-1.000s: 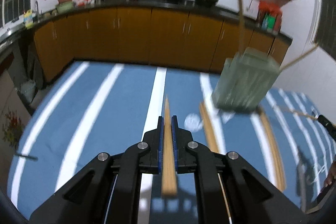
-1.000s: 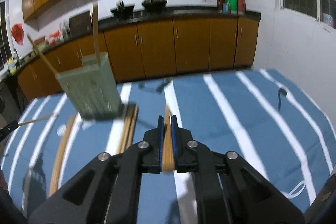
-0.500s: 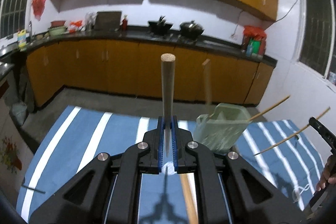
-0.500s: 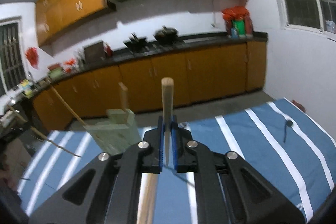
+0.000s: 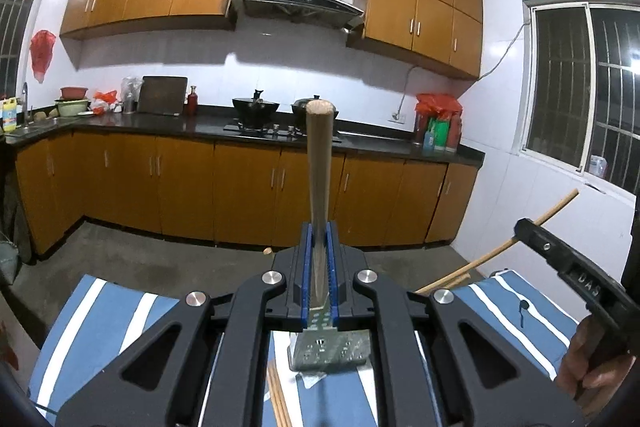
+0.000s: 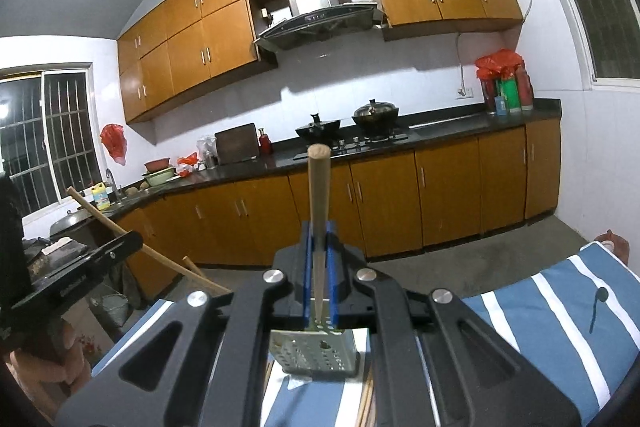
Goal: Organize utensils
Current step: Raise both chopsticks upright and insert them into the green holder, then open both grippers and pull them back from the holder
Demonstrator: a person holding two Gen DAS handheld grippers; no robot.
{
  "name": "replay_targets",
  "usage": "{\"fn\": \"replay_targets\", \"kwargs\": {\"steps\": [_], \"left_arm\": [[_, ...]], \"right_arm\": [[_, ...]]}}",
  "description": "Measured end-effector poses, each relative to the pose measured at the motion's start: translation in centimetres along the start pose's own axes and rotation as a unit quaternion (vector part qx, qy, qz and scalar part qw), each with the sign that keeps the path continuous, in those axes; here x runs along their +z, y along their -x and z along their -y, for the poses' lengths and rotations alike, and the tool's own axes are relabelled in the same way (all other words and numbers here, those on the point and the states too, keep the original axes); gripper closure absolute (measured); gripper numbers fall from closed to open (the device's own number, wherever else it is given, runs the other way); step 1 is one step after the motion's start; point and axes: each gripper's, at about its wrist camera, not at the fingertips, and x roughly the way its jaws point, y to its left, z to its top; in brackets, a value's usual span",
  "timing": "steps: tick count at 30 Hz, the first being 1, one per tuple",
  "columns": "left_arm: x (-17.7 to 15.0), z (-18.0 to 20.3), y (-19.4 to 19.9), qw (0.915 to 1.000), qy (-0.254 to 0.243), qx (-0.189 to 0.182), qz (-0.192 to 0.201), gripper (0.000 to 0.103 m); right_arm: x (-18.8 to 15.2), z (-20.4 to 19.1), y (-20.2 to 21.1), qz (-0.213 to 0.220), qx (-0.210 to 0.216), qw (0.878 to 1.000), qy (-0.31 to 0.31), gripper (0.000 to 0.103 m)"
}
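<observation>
My left gripper (image 5: 319, 259) is shut on a wooden chopstick (image 5: 318, 171) that stands upright, with its lower end over the green perforated utensil holder (image 5: 328, 351) below the fingers. My right gripper (image 6: 319, 259) is shut on another wooden chopstick (image 6: 318, 203), also upright, with its tip at the holder (image 6: 314, 355). Each gripper appears in the other's view: the right one (image 5: 560, 259) with its chopstick at the right edge, the left one (image 6: 80, 275) at the left edge. More chopsticks (image 5: 278, 399) lie on the cloth beside the holder.
The table carries a blue cloth with white stripes (image 5: 108, 319). A small dark spoon (image 6: 598, 303) lies on the cloth at the right. Kitchen cabinets and a counter with pots (image 5: 256, 107) stand behind the table.
Both grippers have tilted up from facing the table to facing the kitchen. The chopsticks went from lying forward to standing upright, and the holder moved from ahead to directly under the fingers.
</observation>
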Motion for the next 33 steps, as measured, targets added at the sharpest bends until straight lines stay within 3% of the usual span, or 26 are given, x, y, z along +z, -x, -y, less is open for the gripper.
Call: {"fn": "replay_targets", "kwargs": {"steps": [10, 14, 17, 26, 29, 33], "left_arm": [[-2.9, 0.7, -4.9, 0.9980, -0.006, -0.004, -0.063, 0.095], [-3.6, 0.0, -5.8, 0.9967, 0.007, -0.007, -0.081, 0.090], [-3.5, -0.3, -5.2, 0.9974, 0.011, -0.004, -0.071, 0.067], [-2.7, -1.6, -1.4, 0.9992, 0.029, -0.006, -0.027, 0.064], [-3.7, -2.7, 0.3, 0.9993, 0.028, 0.015, -0.022, 0.064], [-7.3, -4.6, 1.0, 0.9963, 0.023, 0.059, -0.058, 0.064]], "right_arm": [[-2.7, 0.0, -5.7, -0.070, -0.019, 0.997, 0.008, 0.094], [-3.0, -0.1, -5.6, -0.072, -0.017, 0.997, 0.006, 0.090], [-2.7, 0.0, -5.1, -0.061, -0.020, 0.998, 0.005, 0.082], [-2.8, 1.8, -0.9, -0.029, -0.055, 0.998, 0.007, 0.074], [-5.0, 3.3, -0.1, -0.051, -0.086, 0.995, 0.011, 0.073], [-10.7, 6.0, -1.1, -0.135, -0.113, 0.984, 0.004, 0.073]]}}
